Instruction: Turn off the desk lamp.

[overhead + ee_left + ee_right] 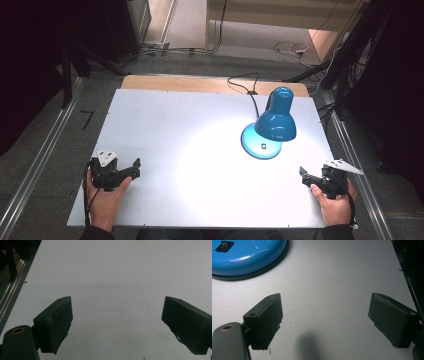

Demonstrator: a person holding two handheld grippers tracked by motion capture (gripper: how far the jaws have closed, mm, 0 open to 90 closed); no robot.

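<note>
A blue desk lamp stands lit on the white table, right of centre, its shade tilted down over its round blue base. The base with its black rocker switch fills the top left of the right gripper view. My left gripper rests near the table's front left, held in a hand, jaws wide apart over bare table. My right gripper sits at the front right, a little short of the lamp base, open with nothing between its fingers.
The lamp's black cable runs back over the table's wooden far edge. Metal rails flank the table on the carpeted floor. Dark stands and cables crowd the right side. The table's right edge lies close to my right gripper.
</note>
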